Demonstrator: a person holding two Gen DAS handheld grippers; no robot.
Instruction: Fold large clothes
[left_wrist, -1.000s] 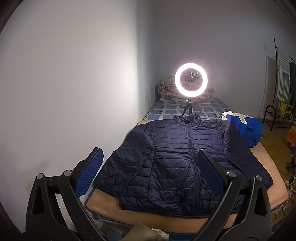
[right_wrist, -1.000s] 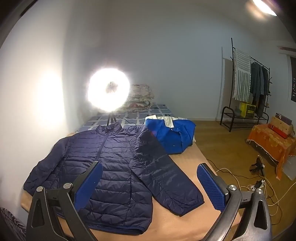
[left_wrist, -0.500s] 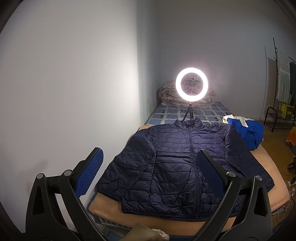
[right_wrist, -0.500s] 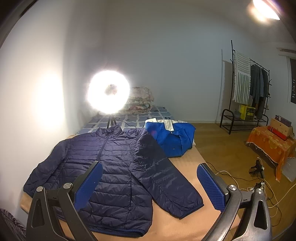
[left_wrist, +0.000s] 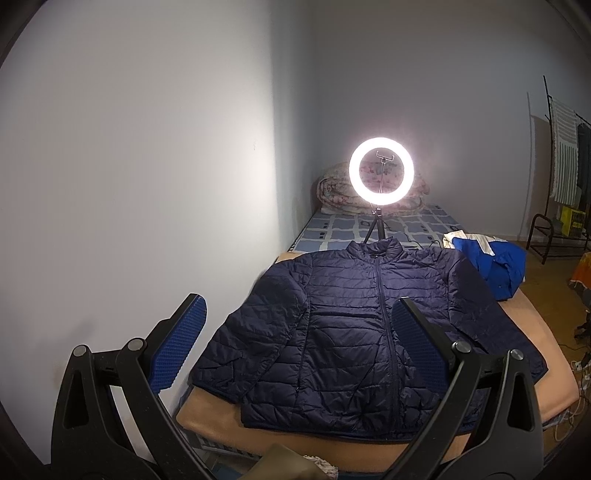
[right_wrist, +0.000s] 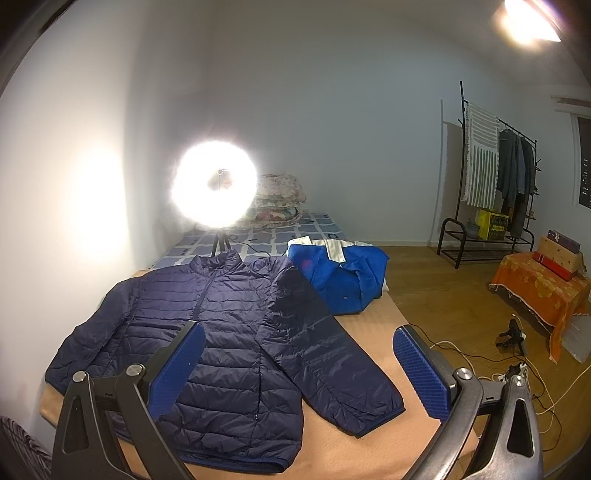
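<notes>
a: where's the garment?
b: navy quilted puffer jacket lies flat, front up, zipped, on a tan bed cover; sleeves spread out to both sides, collar toward the ring light.
a: grippers?
b: left gripper and right gripper both hover above the near hem, jaws wide apart, holding nothing. blue ribbed pads, black frames.
a: anything else on the bed?
b: a crumpled bright blue garment w/ white trim just beside the jacket's right shoulder; a folded floral quilt at the far end, on a blue checked sheet.
a: containers?
b: a yellow crate on the clothes rack's lower shelf; contents can't be made out.
</notes>
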